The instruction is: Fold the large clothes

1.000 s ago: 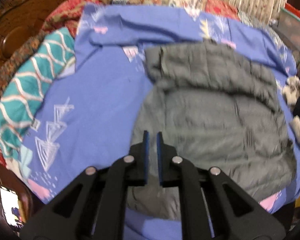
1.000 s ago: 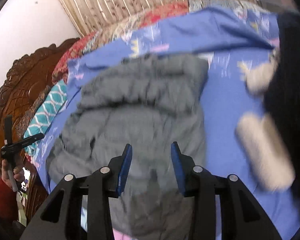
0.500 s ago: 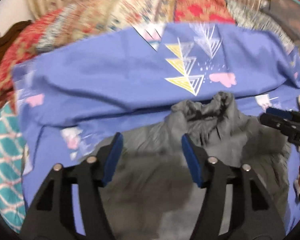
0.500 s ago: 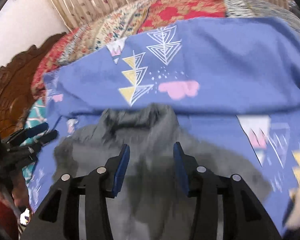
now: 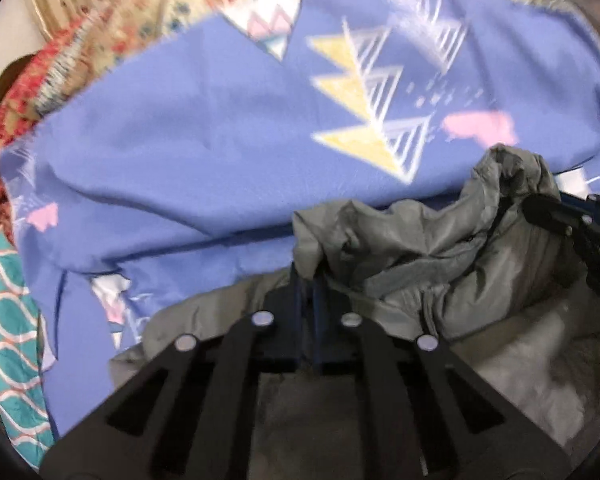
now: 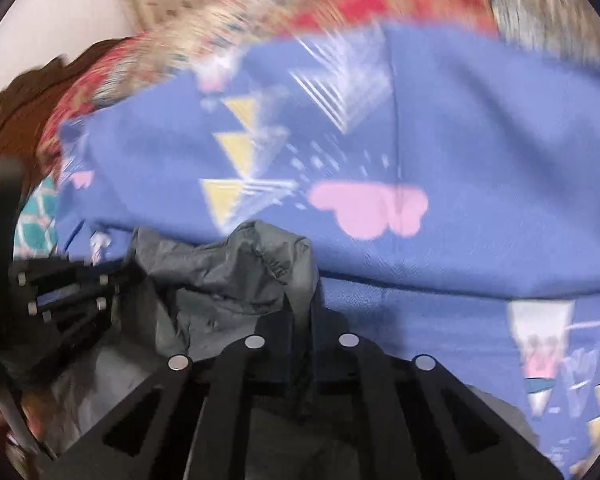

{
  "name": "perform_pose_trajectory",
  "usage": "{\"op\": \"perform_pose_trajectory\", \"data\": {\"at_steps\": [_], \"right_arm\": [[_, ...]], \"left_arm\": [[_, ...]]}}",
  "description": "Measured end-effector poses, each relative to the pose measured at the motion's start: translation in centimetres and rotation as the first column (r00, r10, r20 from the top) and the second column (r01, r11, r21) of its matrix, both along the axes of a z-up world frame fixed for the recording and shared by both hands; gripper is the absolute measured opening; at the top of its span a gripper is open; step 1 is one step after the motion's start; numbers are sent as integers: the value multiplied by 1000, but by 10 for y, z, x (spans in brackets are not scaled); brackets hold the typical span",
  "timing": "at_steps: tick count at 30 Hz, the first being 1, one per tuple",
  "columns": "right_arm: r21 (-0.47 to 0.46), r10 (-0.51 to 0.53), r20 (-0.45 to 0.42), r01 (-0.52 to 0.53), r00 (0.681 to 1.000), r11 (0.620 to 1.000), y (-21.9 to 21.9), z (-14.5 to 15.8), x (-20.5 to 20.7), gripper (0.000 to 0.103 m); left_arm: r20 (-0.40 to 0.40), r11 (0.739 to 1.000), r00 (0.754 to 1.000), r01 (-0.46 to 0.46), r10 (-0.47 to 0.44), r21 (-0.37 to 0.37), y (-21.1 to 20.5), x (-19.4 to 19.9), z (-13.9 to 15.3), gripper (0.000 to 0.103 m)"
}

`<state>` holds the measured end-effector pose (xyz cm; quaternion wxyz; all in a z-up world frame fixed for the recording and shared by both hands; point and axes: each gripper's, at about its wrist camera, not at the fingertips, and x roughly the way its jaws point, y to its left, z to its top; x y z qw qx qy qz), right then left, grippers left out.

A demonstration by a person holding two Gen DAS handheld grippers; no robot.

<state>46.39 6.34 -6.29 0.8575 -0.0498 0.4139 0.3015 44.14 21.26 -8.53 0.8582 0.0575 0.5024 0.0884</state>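
On the bed, over the blue printed sheet [image 5: 204, 168], lies the grey puffer jacket [image 5: 440, 256]. At the jacket's far edge, toward the sheet's yellow triangles, the left tool [image 5: 307, 280] is pressed together, pinching the left corner. The right tool [image 6: 300, 312] is closing on the right corner, with fabric bunched between its jaws. The pinched edge runs crosswise between the two tools, and the jacket's body lies back toward the person. A second ago both tools hovered at the jacket's near hem; half a second ago both stood spread over its far edge.
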Motion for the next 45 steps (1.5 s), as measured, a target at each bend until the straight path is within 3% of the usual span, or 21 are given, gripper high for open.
{"op": "perform_pose_trajectory", "data": {"at_steps": [5,10,15,19,23,26,28,30,33,36,39,41,44,45], "right_arm": [[24,43,176,-48,984,999,-27,56,-99,29],[-21,144,339,-145,930,989,-39,88,-235,28],[-122,215,433,-179,875,976,-59,61,-374,28],[-155,204,383,-156,901,976,-73,17,-437,28],[-168,159,310,-111,937,980,-80,-19,-468,28],[-205,170,302,-110,938,972,-80,-34,-486,28],[-245,183,261,-119,948,962,-75,-50,-484,28],[-288,171,233,-100,957,952,-73,-69,-476,28],[-316,166,148,-113,975,942,-73,-90,-468,28],[-223,169,103,-142,980,964,-93,-76,-474,29],[-98,139,74,-131,988,987,-120,-47,-475,30],[6,109,94,-110,990,994,-130,-14,-467,30],[76,59,171,-73,984,994,-121,29,-444,33],[93,49,179,-67,983,993,-116,36,-437,39]], "left_arm": [[148,998,989,37,-28,-59,-6,-86,64,4],[279,991,960,68,-33,-116,-15,-228,105,5],[299,990,954,70,-31,-123,-23,-360,86,5],[220,982,975,52,-10,-183,-36,-436,47,5],[132,977,991,-5,35,-215,-45,-464,9,5],[102,969,993,-38,64,-242,-46,-481,-7,5],[93,975,993,-50,72,-218,-45,-486,-16,5],[32,979,996,-76,84,-187,-42,-484,-31,5],[-25,970,996,-93,90,-222,-33,-491,-39,5],[79,963,994,-49,72,-264,-21,-513,-1,5],[209,974,975,-26,74,-224,-6,-519,46,5],[273,979,958,-28,84,-202,3,-511,71,5],[328,984,940,-35,91,-172,8,-479,94,5],[343,988,936,-27,78,-152,6,-465,97,5]]}}
